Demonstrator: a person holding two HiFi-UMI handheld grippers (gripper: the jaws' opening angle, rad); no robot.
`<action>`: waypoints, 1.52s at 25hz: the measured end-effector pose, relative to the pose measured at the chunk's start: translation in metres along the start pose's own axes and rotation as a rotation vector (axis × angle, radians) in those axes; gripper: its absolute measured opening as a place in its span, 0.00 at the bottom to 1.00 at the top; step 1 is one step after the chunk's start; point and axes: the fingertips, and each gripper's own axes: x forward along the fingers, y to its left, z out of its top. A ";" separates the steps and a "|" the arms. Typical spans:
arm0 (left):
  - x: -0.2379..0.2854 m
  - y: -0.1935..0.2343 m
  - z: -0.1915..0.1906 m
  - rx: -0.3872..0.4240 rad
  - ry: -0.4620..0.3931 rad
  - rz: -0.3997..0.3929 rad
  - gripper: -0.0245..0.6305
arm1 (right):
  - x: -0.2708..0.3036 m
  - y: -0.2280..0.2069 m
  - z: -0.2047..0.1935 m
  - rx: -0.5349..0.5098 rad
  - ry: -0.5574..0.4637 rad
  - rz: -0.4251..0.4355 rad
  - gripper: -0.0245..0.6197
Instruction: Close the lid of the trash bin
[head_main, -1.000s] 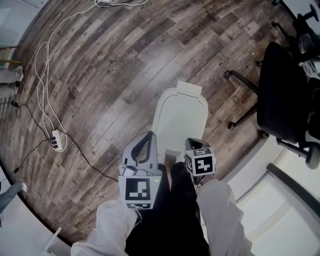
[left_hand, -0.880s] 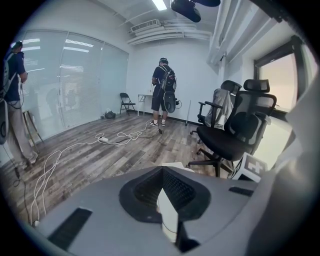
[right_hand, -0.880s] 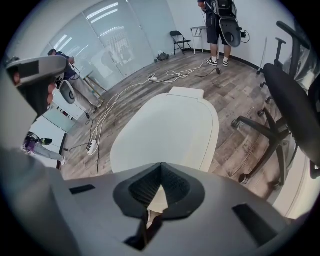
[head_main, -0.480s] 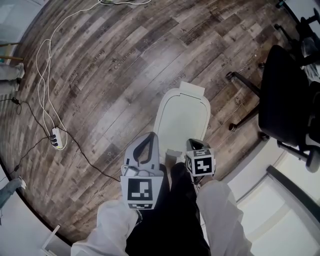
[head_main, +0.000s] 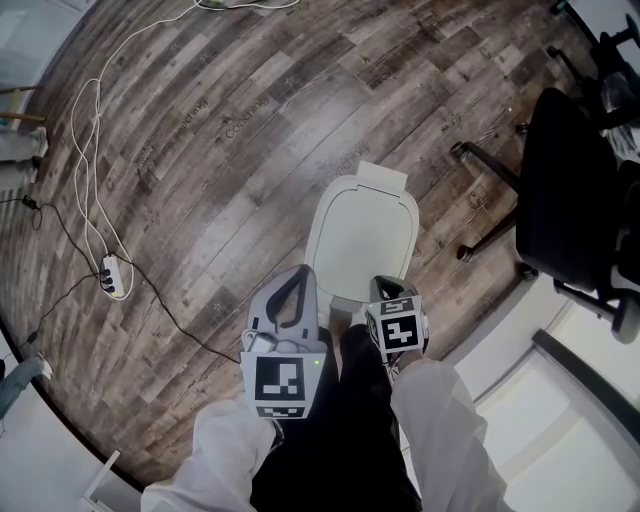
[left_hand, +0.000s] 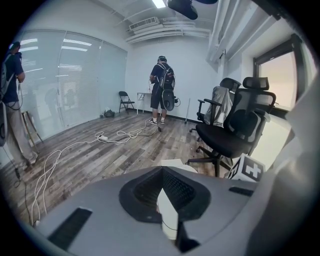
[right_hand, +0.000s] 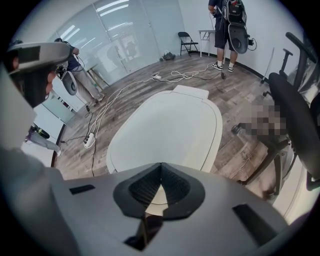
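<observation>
The white trash bin (head_main: 362, 238) stands on the wood floor in front of my legs, and its lid (right_hand: 172, 130) lies flat and shut on the rim. In the head view my left gripper (head_main: 298, 270) hovers at the bin's near left corner. My right gripper (head_main: 384, 284) is over the near right edge of the lid. In each gripper view the two jaws meet at their tips with nothing between them: left gripper (left_hand: 162, 169), right gripper (right_hand: 161, 165). The right gripper view looks straight down along the lid. Whether either gripper touches the bin cannot be told.
A black office chair (head_main: 575, 190) on castors stands close to the bin's right. White cables and a power strip (head_main: 112, 277) lie on the floor at left. A pale wall base (head_main: 560, 420) runs behind me at lower right. A person (left_hand: 162, 90) stands far across the room.
The right gripper has shifted slightly left along the bin's near edge, and the small pale tab seen there earlier is now covered. The left gripper has barely moved.
</observation>
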 end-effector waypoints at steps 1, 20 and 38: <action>0.000 0.001 0.000 -0.001 0.000 0.002 0.04 | 0.000 0.000 -0.001 0.004 0.003 0.007 0.07; -0.028 0.000 0.050 0.037 -0.041 -0.014 0.04 | -0.086 0.011 0.032 0.051 -0.104 0.017 0.07; -0.177 -0.024 0.226 0.064 -0.167 -0.002 0.04 | -0.407 0.045 0.169 0.061 -0.529 0.031 0.07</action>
